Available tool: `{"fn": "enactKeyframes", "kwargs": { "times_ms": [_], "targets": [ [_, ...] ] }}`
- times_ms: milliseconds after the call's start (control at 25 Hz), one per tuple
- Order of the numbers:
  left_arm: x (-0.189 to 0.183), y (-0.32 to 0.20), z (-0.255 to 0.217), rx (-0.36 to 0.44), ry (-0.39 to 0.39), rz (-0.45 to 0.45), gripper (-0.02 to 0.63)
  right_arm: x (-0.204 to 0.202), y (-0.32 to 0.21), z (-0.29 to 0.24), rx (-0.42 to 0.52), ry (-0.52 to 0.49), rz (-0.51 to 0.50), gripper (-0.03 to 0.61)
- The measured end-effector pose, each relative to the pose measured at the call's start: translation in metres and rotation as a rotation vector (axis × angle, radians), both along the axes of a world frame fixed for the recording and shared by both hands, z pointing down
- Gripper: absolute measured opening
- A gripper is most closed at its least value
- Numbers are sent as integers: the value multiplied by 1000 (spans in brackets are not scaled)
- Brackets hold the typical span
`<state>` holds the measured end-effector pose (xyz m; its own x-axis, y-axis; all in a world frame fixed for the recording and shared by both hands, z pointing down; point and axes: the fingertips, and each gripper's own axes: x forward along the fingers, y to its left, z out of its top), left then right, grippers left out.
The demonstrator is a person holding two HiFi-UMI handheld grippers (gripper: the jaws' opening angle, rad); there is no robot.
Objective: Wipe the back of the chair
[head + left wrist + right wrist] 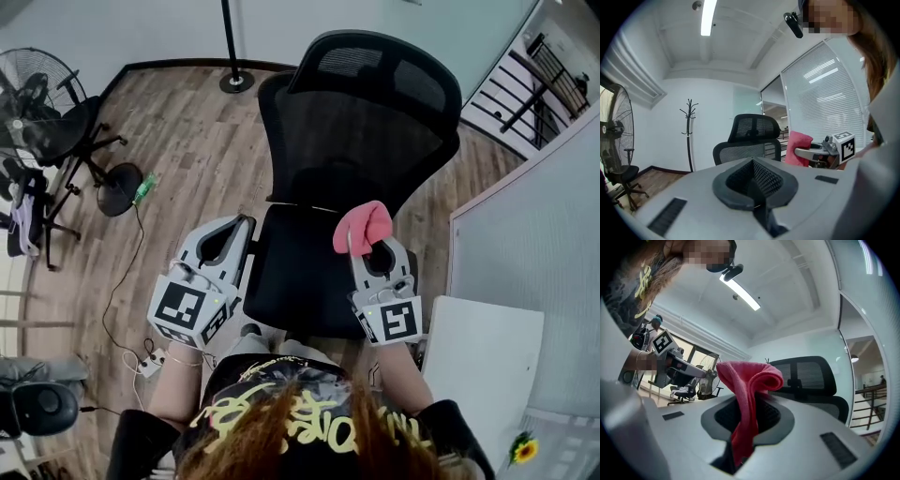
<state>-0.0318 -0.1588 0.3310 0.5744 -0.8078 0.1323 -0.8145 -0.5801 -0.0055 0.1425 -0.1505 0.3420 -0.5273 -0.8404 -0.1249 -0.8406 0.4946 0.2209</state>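
Nearest the person, the left tool [242, 225] is held over the seat's left edge with its jaws closed together and nothing between them. The right tool [373, 251] hovers above the seat [300, 272], its jaws clamped on a pink cloth [364, 225]. The cloth is pinched along a fold, so a soft rolled bulge stands up past the jaw tips and a tail hangs down into the gap. It looks light and limp and should mould itself to whatever it is pressed on. It will likely drag on rough mesh, so a firm pinch low on the fold, with the bulge leading, seems the right hold. Just beyond stands the chair [281, 141], facing the person, its black mesh backrest [361, 131] upright and apart from both tools, with the headrest [375, 66] on top. The mesh probably gives a little under pressure and the chair may roll or swivel, so the free tool could steady the frame. Farther off are a coat stand [689, 136] by the wall and a fan [42, 103] at the left.
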Motion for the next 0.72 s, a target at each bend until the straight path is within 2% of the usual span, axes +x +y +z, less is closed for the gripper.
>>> {"fn": "enactKeyframes", "kwargs": {
  "times_ms": [720],
  "targets": [
    [-30,-26,-2,22,62,67,-6,-22,-15,17,-75,-11,93,61]
  ]
}}
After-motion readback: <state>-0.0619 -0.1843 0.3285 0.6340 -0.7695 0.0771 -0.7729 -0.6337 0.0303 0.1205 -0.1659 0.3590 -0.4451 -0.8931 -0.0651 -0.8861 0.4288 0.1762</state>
